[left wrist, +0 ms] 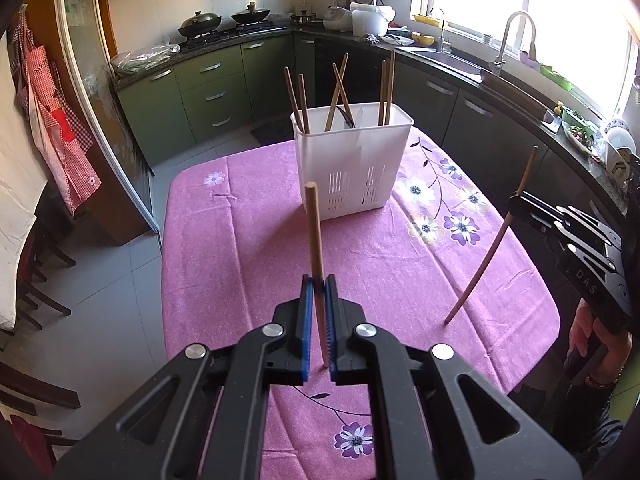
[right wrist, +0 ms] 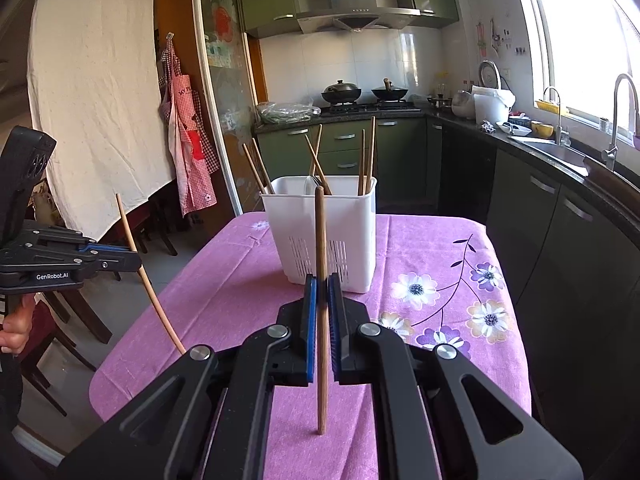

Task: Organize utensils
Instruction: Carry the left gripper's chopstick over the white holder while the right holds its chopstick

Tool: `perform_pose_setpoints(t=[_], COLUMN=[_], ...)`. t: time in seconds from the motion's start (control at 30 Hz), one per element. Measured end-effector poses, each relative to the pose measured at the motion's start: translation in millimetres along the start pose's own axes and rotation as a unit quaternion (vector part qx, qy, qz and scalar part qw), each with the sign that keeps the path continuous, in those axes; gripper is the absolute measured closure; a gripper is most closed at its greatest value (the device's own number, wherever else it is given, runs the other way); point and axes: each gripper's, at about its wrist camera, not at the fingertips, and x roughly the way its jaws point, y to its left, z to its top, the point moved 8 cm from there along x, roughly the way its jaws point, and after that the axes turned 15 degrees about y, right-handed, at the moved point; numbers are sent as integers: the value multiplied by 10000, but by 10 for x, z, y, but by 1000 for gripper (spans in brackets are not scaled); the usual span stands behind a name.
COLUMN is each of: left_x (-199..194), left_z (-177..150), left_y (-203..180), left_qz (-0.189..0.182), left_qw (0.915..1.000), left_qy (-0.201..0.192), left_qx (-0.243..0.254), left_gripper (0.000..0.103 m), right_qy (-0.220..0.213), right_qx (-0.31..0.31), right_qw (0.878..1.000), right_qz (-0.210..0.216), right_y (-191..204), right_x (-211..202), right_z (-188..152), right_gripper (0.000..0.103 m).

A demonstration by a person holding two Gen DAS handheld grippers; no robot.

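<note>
A white slotted utensil holder (left wrist: 352, 160) (right wrist: 320, 232) stands on the pink flowered tablecloth (left wrist: 248, 240) (right wrist: 432, 240), with several wooden chopsticks (left wrist: 340, 88) (right wrist: 316, 156) leaning inside it. My left gripper (left wrist: 319, 286) is shut on one upright wooden chopstick (left wrist: 314, 232), held above the table in front of the holder. My right gripper (right wrist: 321, 284) is shut on another upright chopstick (right wrist: 320, 240). In the left wrist view, the right gripper (left wrist: 516, 204) grips its chopstick (left wrist: 492, 248) at the right. In the right wrist view, the left gripper (right wrist: 134, 258) grips its chopstick (right wrist: 148, 280) at the left.
Green kitchen cabinets (left wrist: 216, 88) and a dark counter with a sink and tap (left wrist: 508, 40) run behind and to the right of the table. Dark wooden chairs (right wrist: 80, 320) stand by the table's left side. A person's hand (left wrist: 592, 336) holds the right gripper's handle.
</note>
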Motion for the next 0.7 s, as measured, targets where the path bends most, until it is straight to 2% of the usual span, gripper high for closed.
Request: perform_pose_setpoints(t=[0.23,0.4,0.53,0.7], left_x=[-36,-227,-558,-1008], left_z=[29,230,541,1060], left_y=[-17,-57,-120,-173], left_qz=[-12,-141,-214,-123], left_qw=[10000,9998,9987,9943], left_qy=[-3,-105,-417,-1047], left_qx=[44,107,185,145], left_gripper=[97,97,97,97], right_qy=[-8,-10,-32,-56], right_qx=[17,11,24,40], right_qw=[10000,10000,9999,9997], right_qz=[38,89,168,220], right_y=[-15,-7,-10,-38], right_x=[-21,-31,-41,-55], right_z=[-50,-59,-79,-91], right_gripper=[96,96,96,96])
